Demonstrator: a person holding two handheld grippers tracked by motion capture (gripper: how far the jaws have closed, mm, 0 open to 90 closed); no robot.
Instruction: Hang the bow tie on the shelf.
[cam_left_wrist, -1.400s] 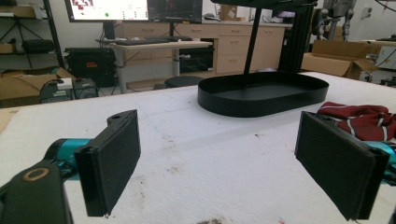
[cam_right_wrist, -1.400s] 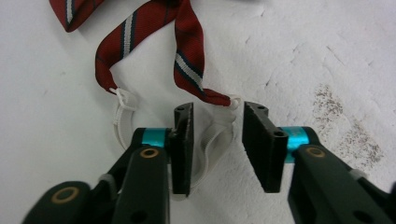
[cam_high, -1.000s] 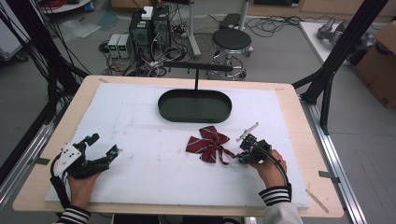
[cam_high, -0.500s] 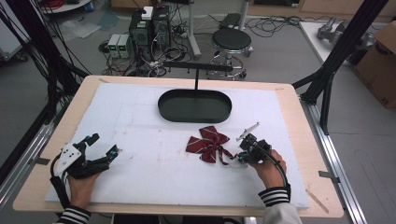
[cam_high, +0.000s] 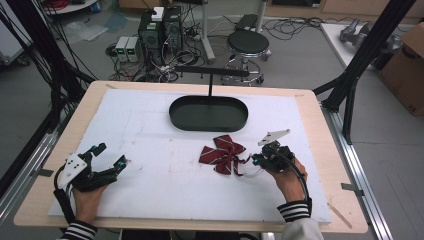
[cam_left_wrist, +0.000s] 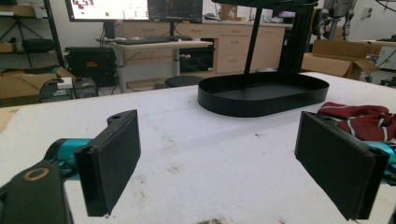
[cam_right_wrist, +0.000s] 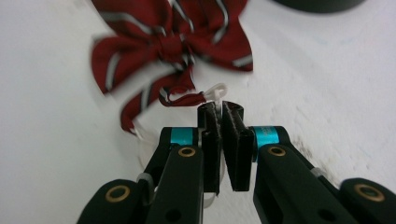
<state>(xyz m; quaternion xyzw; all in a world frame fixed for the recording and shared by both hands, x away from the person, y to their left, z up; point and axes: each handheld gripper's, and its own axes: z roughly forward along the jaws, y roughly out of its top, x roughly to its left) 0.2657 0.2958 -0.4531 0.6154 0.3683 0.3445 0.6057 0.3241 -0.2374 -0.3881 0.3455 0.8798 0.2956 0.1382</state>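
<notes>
A dark red striped bow tie (cam_high: 222, 152) lies on the white mat in front of the black oval tray (cam_high: 208, 122). From the right, my right gripper (cam_high: 255, 160) reaches the bow's near side. In the right gripper view the right gripper (cam_right_wrist: 220, 108) is shut on the bow tie's white strap (cam_right_wrist: 215, 91), which loops out at the jaw tips just below the bow tie (cam_right_wrist: 173, 42). My left gripper (cam_high: 111, 154) rests at the mat's front left, far from the bow. The left gripper (cam_left_wrist: 226, 168) is open with nothing between its pads, facing the tray (cam_left_wrist: 261, 100) and the bow tie (cam_left_wrist: 359, 119).
A thin black post with a crossbar (cam_high: 211, 72) rises behind the tray. The white mat (cam_high: 150, 130) covers most of the wooden table. A stool (cam_high: 247, 42) and computer boxes (cam_high: 160, 30) stand on the floor beyond the far edge.
</notes>
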